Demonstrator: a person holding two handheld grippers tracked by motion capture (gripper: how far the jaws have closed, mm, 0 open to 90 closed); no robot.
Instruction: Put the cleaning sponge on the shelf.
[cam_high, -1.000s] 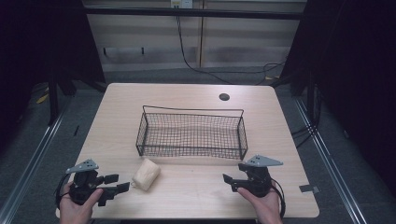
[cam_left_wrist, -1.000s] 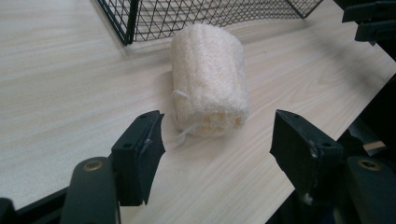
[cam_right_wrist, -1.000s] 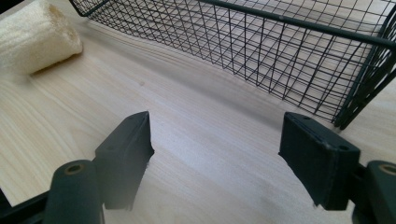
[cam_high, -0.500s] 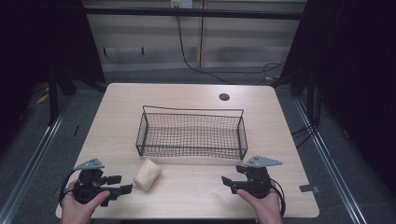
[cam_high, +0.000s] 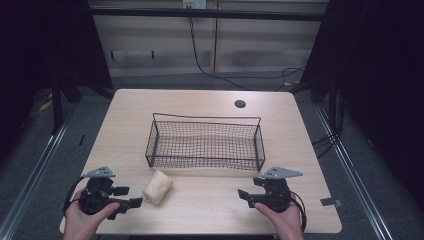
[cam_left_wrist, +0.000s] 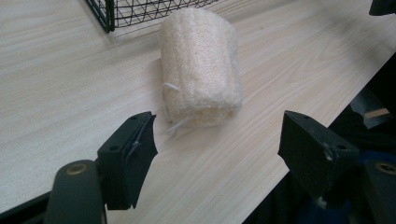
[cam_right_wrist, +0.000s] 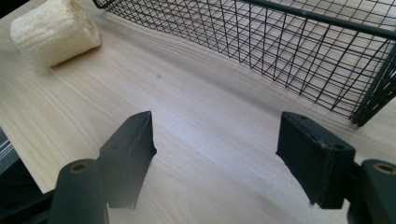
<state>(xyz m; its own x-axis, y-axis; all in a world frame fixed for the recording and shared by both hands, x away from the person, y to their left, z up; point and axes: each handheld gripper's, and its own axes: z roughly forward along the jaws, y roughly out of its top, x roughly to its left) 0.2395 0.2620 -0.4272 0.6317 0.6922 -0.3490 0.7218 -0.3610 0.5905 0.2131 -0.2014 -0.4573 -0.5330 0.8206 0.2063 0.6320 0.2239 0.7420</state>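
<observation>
A cream loofah roll (cam_high: 158, 187) lies on the wooden table in front of the black wire basket (cam_high: 205, 144). In the left gripper view the loofah (cam_left_wrist: 200, 67) rests just ahead of the jaws, which stand wide apart with nothing between them. My left gripper (cam_high: 134, 202) sits at the table's near left, pointing at the loofah from close by. At the near right, my right gripper (cam_high: 243, 195) is open over bare wood. The right gripper view has the loofah (cam_right_wrist: 53, 30) far at the upper left and the basket (cam_right_wrist: 299, 51) ahead.
The table's near edge (cam_high: 200, 232) lies right under both hands. A round cable hole (cam_high: 240, 104) sits at the far side of the table. Cables (cam_high: 210, 65) hang behind the table. A bit of tape (cam_high: 330, 202) sticks to the near right edge.
My left gripper has turned and slid right, closing in on the loofah. The right gripper has barely shifted.
</observation>
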